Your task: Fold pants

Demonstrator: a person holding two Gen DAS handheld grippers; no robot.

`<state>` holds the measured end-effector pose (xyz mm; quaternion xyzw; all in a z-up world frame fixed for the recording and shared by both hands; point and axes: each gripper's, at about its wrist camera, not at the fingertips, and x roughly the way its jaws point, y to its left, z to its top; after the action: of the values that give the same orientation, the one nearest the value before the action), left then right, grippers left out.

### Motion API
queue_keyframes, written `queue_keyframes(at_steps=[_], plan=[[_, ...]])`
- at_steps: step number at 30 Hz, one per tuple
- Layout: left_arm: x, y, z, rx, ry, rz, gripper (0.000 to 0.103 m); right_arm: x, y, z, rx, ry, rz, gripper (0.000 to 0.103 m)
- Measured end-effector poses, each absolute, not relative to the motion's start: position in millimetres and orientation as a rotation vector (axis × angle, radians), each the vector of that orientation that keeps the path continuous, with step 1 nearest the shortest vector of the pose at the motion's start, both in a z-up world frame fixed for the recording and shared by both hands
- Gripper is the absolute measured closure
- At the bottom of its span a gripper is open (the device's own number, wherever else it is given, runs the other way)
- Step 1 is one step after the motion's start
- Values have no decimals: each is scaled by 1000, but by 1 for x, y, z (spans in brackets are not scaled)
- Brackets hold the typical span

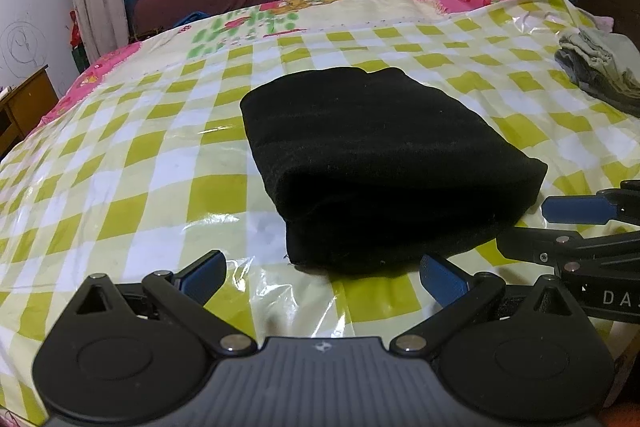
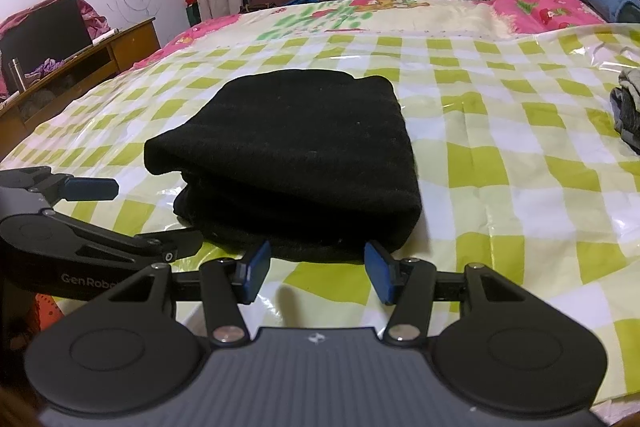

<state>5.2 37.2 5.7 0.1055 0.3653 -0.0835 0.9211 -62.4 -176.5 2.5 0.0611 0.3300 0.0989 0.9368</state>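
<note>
1. Left wrist view: the left gripper (image 1: 324, 277) is hovering with its blue-padded jaws spread wide and nothing between them. The folded black pants (image 1: 380, 163), a thick fuzzy bundle with rounded edges, are lying just ahead on the glossy green-and-white checked plastic sheet (image 1: 140, 155) covering the bed. The right gripper (image 1: 576, 223) is showing at the right edge, its dark body lettered "DA", the rest cut off. A crumpled grey garment pile (image 1: 596, 67) is sitting well apart at far right.
2. Right wrist view: the right gripper (image 2: 316, 269) is holding its jaws apart and empty, the pads just short of the pants' (image 2: 296, 155) near edge; I cannot tell whether they touch. The left gripper's (image 2: 92, 211) body is reading "GenRobo", partly hidden.
</note>
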Motion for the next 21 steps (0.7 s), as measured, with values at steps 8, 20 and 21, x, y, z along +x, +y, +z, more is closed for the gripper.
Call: queue_keyframes(at_steps=[8,20,21], plan=[[6,38,6,216,753,-172,0,-62,-176,2,129,680,204,49],[6,38,5,218,756,-172,0,-62,-177,1,131,684,204,49],[6,38,5,218,756,-172,0,-62,-177,1,131,684,204,49]])
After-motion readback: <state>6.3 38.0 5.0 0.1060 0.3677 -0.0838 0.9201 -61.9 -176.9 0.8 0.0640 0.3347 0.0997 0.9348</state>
